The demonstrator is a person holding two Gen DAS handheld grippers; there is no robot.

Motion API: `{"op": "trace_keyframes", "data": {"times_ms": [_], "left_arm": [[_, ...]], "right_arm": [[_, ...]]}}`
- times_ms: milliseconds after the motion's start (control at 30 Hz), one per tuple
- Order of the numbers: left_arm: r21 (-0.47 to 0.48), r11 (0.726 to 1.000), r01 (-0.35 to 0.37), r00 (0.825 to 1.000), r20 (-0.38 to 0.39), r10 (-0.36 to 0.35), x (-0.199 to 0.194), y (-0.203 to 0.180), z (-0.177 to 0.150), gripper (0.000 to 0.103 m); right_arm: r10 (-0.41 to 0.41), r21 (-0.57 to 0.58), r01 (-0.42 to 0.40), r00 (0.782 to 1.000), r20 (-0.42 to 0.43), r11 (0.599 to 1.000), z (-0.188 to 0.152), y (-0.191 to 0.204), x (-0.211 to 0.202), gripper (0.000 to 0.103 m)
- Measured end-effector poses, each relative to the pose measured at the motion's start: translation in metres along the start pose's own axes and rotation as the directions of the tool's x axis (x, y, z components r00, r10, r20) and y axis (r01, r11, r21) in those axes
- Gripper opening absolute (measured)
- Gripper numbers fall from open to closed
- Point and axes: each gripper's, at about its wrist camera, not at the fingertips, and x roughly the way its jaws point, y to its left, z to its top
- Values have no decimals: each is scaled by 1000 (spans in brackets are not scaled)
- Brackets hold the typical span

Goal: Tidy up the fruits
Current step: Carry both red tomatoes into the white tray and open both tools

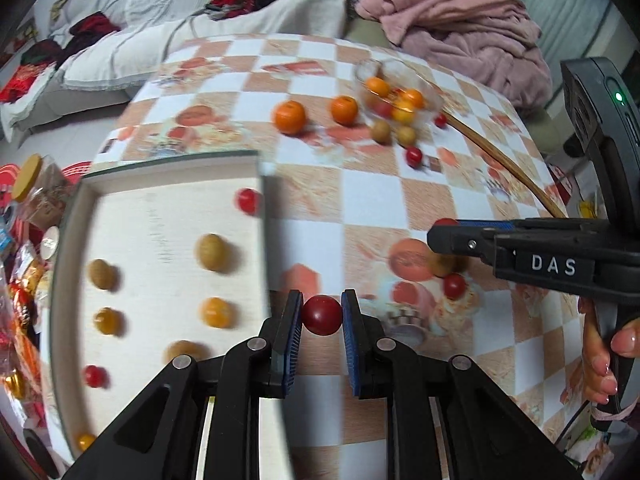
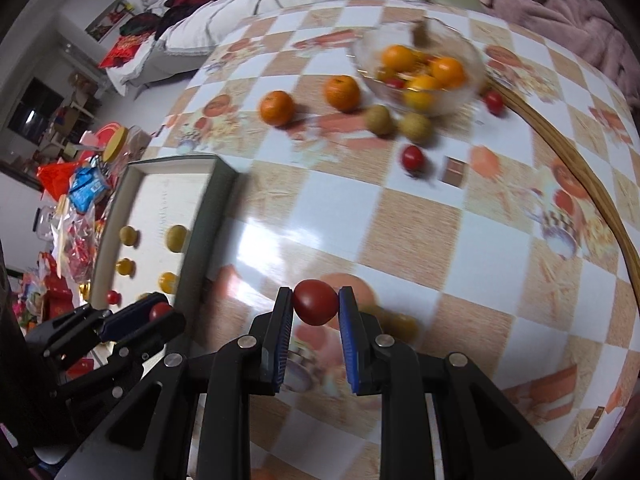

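Left gripper (image 1: 322, 314) pinches a smooth round cherry tomato (image 1: 322, 315); right gripper (image 2: 314, 304) pinches another tomato (image 2: 315, 302). Pale rectangular tray (image 1: 160, 208) beside glossy checkered tablecloth (image 1: 400, 200).

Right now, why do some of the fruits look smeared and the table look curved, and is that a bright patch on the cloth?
Left wrist view: the tray and its fruits smear from motion blur, while the red tomato in the left gripper stays sharp. Right wrist view: fisheye bending curves the table; white glare sits on the cloth near the tray; the glass bowl blurs.
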Motion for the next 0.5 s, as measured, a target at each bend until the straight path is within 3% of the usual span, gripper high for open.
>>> {"op": "trace_keyframes", "data": {"times_ms": [267,500], "left_arm": [[-56,994,-96,994,37,98,-10,65,13,21],[-94,978,-184,982,31,188,9,126,35,21]], "right_arm": [[35,-78,-35,999,0,996,24,60,18,25],[52,-137,-52,999,2,989,52,111,45,25]]}}
